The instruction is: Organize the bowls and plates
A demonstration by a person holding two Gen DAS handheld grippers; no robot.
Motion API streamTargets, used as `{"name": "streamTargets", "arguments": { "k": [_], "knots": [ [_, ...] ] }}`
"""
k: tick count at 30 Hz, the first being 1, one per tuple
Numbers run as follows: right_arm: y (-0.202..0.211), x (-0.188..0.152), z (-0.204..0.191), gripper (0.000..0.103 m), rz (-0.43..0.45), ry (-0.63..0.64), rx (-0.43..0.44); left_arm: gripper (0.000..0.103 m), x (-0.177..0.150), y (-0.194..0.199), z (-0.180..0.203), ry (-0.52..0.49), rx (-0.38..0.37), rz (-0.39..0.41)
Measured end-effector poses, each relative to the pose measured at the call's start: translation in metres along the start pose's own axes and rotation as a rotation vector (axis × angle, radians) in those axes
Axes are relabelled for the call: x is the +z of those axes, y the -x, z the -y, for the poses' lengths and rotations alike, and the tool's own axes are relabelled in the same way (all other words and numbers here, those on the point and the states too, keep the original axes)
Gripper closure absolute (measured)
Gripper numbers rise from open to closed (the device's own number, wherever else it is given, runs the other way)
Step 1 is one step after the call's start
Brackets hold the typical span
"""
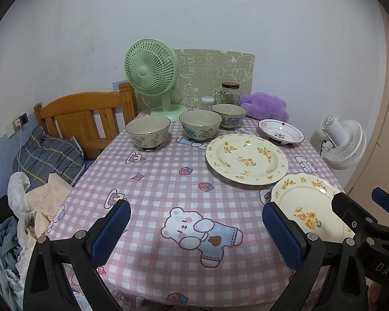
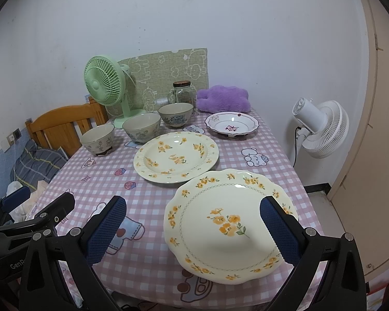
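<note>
Both views: even, soft indoor light from overhead, moderately bright. Small glare spots on the scalloped plate (image 2: 230, 225) rim and the bowls (image 1: 199, 127). A diffuse shadow lies on that plate's near half; faint shadows on the desk (image 1: 155, 181). Strong fisheye bending, black vignette at corners. Focus sharp mid-frame, softer at the edges.
</note>
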State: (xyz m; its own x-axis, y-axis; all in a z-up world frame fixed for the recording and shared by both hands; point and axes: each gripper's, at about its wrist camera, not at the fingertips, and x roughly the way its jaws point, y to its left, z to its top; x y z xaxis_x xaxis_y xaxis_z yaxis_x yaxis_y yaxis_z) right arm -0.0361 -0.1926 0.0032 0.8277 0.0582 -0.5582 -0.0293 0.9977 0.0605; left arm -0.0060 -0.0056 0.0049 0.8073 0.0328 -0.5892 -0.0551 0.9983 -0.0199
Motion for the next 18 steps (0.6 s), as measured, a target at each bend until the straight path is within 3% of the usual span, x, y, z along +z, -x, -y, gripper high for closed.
{"name": "streamTargets", "arguments": {
  "k": [18],
  "knots": [
    [0.0010,0.0013,0.0017,0.000,0.000,0.006,0.016,0.005,-0.0047,0.0050,-0.0010,-0.008,0.008,-0.001]
  ]
}}
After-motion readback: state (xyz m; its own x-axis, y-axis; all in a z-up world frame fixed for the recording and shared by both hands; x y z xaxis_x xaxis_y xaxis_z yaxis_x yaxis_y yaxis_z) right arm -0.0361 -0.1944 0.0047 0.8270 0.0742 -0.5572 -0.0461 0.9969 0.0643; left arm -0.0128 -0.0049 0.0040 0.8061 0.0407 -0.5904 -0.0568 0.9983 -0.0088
